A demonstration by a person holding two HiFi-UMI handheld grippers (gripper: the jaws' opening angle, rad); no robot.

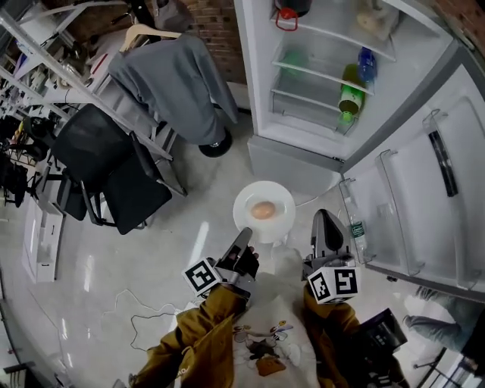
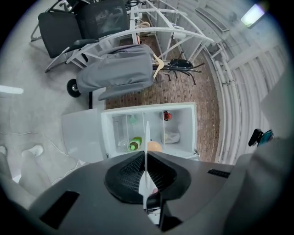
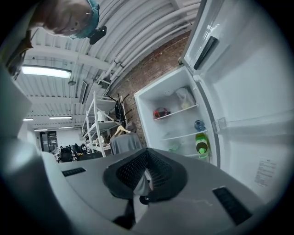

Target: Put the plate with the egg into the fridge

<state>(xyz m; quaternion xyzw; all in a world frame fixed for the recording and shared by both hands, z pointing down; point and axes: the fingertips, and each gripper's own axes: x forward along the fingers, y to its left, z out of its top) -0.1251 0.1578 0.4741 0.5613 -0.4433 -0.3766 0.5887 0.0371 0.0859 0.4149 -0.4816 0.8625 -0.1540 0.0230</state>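
Note:
A white plate (image 1: 280, 198) carrying a brown egg (image 1: 263, 210) hangs above the floor in front of the open fridge (image 1: 318, 83). My left gripper (image 1: 245, 238) is shut on the plate's near rim. In the left gripper view the plate (image 2: 147, 133) shows edge-on as a thin white line between the jaws, with the egg (image 2: 155, 146) just beyond them. My right gripper (image 1: 326, 221) floats to the right of the plate, apart from it. Its jaws stand closed with nothing held, and in its own view the right gripper (image 3: 146, 157) points toward the fridge shelves (image 3: 183, 135).
The fridge holds a green bottle (image 1: 350, 95), a blue bottle (image 1: 366, 64) and a red-lidded container (image 1: 286, 17). Its open door (image 1: 424, 182) stands at the right with a water bottle (image 1: 356, 226). A grey jacket (image 1: 178, 83) on a rack and black chairs (image 1: 114, 167) are at the left.

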